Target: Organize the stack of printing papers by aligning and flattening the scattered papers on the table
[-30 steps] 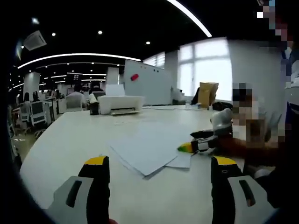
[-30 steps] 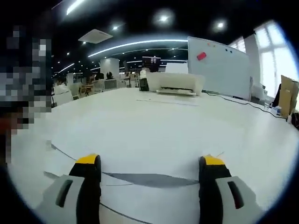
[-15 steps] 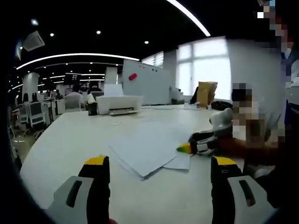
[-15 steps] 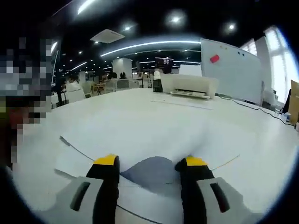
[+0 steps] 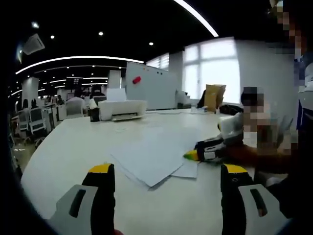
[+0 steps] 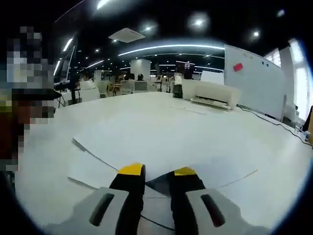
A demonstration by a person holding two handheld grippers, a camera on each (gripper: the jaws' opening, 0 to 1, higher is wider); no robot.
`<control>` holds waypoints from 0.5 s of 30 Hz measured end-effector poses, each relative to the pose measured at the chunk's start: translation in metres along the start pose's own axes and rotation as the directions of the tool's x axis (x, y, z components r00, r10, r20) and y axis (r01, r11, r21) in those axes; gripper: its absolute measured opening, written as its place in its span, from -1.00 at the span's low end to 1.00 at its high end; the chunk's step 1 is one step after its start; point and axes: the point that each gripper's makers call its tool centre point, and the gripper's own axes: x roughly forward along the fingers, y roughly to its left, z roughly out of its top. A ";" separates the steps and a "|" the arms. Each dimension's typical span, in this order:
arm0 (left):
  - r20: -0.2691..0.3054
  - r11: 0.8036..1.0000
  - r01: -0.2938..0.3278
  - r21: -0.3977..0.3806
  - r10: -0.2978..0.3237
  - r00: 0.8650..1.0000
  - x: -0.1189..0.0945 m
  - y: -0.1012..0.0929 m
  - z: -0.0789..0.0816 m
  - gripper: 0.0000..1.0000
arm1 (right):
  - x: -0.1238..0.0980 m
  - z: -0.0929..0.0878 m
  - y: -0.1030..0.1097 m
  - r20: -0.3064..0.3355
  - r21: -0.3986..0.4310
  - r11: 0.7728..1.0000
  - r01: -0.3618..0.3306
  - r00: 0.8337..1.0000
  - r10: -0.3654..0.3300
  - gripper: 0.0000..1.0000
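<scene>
Papers point(image 5: 155, 155): thin, matt white sheet paper, smooth. Counter point(image 5: 73, 147): smooth white surface with a slight sheen. Left gripper point(image 5: 167, 172): grey and black plastic body, matt yellow tips. Printer point(image 5: 123, 108): white moulded plastic, satin finish. Whiteboard point(image 5: 151, 85): glossy white panel

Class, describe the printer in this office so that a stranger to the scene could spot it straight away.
Start at the big white table and follow it to its far end, before the whiteboard. The printer is the white box standing there, unlike the flat papers lying nearer.
</scene>
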 end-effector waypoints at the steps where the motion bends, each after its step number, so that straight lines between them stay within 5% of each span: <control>1: 0.001 1.000 0.001 0.002 -0.001 1.000 0.001 -0.001 0.001 0.84 | 0.000 0.000 0.000 -0.002 -0.002 1.000 -0.003 1.000 0.003 -0.74; 15: 0.014 1.000 0.004 0.027 -0.005 1.000 0.000 -0.008 0.013 0.84 | -0.003 0.000 0.003 -0.009 -0.019 1.000 -0.018 1.000 0.017 -0.95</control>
